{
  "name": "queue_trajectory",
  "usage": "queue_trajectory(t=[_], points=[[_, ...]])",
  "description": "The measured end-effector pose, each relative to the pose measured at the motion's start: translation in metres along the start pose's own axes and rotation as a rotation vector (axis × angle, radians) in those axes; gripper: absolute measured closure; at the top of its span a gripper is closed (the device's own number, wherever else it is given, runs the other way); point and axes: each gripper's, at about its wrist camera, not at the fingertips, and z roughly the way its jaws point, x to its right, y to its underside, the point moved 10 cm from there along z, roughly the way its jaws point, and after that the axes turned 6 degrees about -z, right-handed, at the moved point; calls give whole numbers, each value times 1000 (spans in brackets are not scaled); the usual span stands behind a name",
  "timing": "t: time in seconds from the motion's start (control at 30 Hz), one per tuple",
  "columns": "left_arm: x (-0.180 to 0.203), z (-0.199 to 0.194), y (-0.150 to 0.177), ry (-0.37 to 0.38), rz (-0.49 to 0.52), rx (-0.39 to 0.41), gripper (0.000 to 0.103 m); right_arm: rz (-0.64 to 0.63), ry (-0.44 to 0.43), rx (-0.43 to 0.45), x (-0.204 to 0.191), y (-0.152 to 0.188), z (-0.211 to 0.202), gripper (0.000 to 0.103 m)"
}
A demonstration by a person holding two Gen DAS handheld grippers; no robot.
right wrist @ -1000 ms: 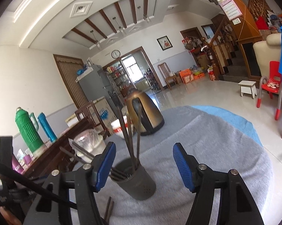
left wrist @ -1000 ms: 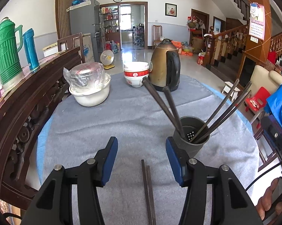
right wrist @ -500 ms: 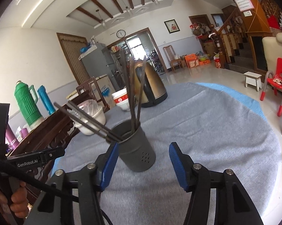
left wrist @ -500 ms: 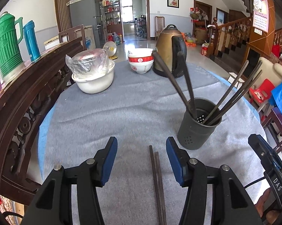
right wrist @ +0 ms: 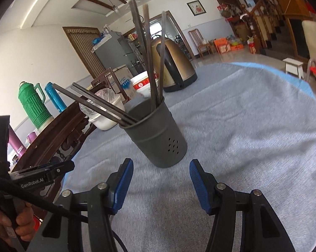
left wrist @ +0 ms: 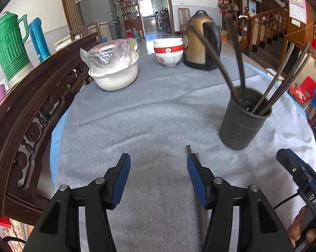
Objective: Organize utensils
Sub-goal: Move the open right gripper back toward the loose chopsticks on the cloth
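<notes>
My left claw point(left wrist: 158, 176) gapes empty — chopsticks point(left wrist: 192, 153) at three o'clock, so shift right; right claw point(right wrist: 161, 180), narrowing, empty, steadies holder point(right wrist: 156, 134).

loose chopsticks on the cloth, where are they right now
In the left wrist view the loose chopsticks lie flat on the grey cloth, just behind the left gripper's right-hand finger, nearer the camera than the dark utensil holder.

Kettle point(left wrist: 201, 42), 2 stacked bowls point(left wrist: 168, 51), green thermos point(left wrist: 9, 46).
</notes>
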Motion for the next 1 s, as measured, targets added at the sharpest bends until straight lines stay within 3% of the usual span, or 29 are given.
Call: queue_trajectory(t=[0.23, 0.37, 0.6, 0.77, 1.0], points=[[-1, 10, 9, -26, 27, -14, 45, 14, -11, 1, 6, 6, 9, 43], [0, 14, 13, -34, 37, -15, 33, 42, -29, -1, 8, 7, 13, 43], [5, 20, 18, -37, 60, -18, 32, 141, -49, -26, 25, 10, 22, 43], [-8, 28, 18, -24, 22, -4, 32, 168, -60, -31, 29, 12, 24, 43], [-15, 45, 25, 15, -24, -54, 32, 203, -62, -37, 37, 12, 28, 43]])
